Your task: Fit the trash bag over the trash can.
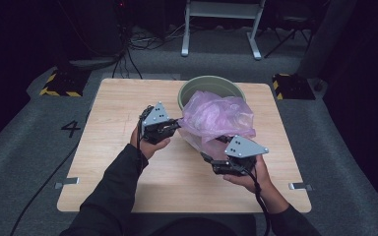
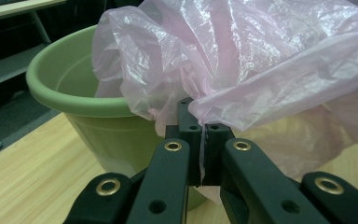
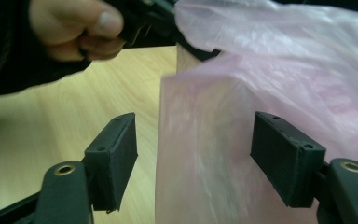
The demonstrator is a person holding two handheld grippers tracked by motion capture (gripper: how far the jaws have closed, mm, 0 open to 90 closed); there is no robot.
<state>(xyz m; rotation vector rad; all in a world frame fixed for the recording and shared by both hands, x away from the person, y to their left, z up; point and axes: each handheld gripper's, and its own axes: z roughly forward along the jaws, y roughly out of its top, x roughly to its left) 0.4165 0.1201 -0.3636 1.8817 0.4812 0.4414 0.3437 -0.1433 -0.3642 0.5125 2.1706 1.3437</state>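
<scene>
High view is showing a thin, translucent pink plastic bag (image 1: 217, 118) billowing over the near right part of a round pale green plastic tub (image 1: 210, 87), so that part of the tub's rim and most of its inside are being hidden. What little of the interior is showing looks bare green; whether anything is lying under the film cannot be told. The tub is standing at the far middle of the light wooden tabletop (image 1: 118, 132), and the bag is hanging down from it onto the wood on the near side.

Left gripper (image 1: 173, 125) is reaching in from the left, at the bag's left edge just beside the tub. Left gripper view is showing its black jaws pressed together, pinching a fold of the pink film, with the tub's wall right behind and the bag draping over the jaw tips, covering their ends.

Right gripper (image 1: 207, 158) is sitting near the bag's near edge, its tips partly lost against the film in the high view. Right gripper view is showing its jaws spread wide, a blurred sheet of the bag hanging between the pads without either pad clearly touching it. The person's left hand (image 3: 74, 28) is appearing at the top left there, cut off by the frame.
</scene>
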